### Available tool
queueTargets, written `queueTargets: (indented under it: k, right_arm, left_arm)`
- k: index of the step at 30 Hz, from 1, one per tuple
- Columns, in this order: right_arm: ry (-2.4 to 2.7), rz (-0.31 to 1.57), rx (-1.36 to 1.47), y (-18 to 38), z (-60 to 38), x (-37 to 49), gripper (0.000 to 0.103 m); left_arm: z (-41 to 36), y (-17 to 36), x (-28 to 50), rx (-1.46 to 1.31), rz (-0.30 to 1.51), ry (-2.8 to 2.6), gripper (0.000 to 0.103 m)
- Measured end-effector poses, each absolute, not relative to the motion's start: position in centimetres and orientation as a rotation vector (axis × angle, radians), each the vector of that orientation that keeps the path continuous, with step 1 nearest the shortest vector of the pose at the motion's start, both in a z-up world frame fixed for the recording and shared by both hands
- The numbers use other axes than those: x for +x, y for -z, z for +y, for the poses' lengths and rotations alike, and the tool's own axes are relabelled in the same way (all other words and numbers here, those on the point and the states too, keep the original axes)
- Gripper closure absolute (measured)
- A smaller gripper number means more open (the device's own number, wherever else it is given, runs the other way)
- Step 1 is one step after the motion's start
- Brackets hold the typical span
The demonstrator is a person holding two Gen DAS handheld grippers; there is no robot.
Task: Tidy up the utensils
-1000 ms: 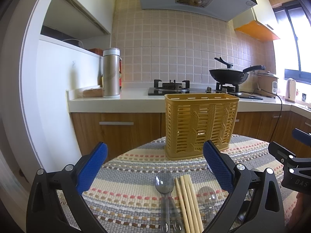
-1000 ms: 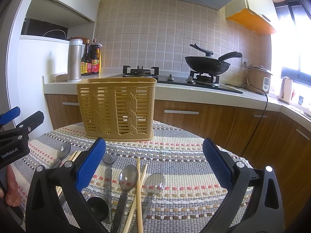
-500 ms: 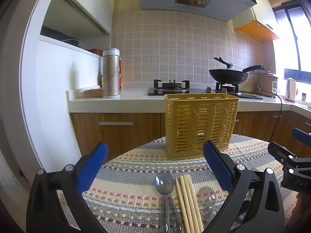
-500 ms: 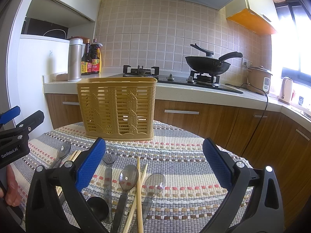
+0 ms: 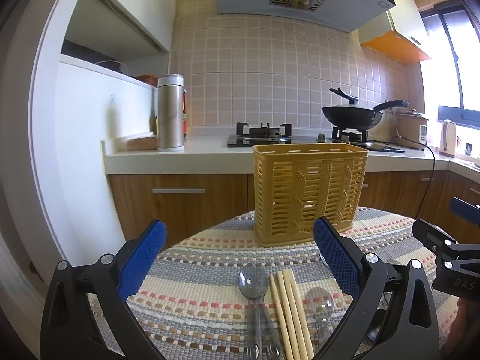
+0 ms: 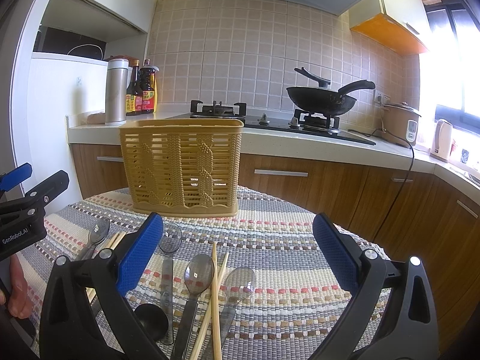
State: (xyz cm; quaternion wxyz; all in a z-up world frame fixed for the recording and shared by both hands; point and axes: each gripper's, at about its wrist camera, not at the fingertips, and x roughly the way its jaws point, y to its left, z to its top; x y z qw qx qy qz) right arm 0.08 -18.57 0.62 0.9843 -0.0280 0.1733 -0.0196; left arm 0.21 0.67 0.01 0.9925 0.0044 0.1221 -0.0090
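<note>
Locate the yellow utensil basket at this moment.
The yellow utensil basket stands upright at the far side of the striped mat, beyond the chopsticks and clear spoons; in the right wrist view it sits left of centre.

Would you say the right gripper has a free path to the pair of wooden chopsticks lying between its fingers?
Probably yes: the right gripper is open, and the wooden chopsticks lie uncovered, though clear plastic spoons lie close on both sides.

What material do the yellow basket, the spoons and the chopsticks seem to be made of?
Yellow basket: likely moulded plastic, matte, with slotted walls and a braid pattern.
Spoons: probably clear smoky plastic; the mat shows through.
Chopsticks: pale, matte sticks, probably wood or bamboo.
</note>
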Motion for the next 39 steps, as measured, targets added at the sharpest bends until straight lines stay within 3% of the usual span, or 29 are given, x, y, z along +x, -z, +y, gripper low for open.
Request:
queueTargets:
  k: [15, 23, 27, 35, 37, 39]
  right_arm:
    - [0.064, 0.349, -0.066, -0.4, -18.5, 0.2, 0.008]
    - [0.074, 0.421, -0.089, -1.3, -18.9, 1.2, 0.008]
    - [0.032, 0.555, -0.08, -1.8, -19.5, 3.0, 0.01]
    - [-0.067, 0.77, -0.029, -2.2, -20.3, 6.6, 0.03]
    - [-0.087, 0.814, -0.028, -2.1, -20.2, 7.3, 0.034]
    - [-0.121, 0.862, -0.035, -1.9, -19.9, 8.0, 0.038]
  left_arm:
    - [0.8, 0.1, 0.4, -0.01, 0.258, 0.043, 0.008]
    - [5.5, -1.7, 3.4, -0.162, 0.451, 0.131, 0.009]
    - [7.3, -1.6, 7.4, -0.181, 0.684, 0.234, 0.027]
    - [6.1, 3.1, 11.7, -0.184, 1.014, 0.358, 0.035]
    - [5.7, 4.0, 11.8, -0.155, 1.057, 0.366, 0.046]
    - [5.7, 4.8, 11.7, -0.148, 1.088, 0.383, 0.046]
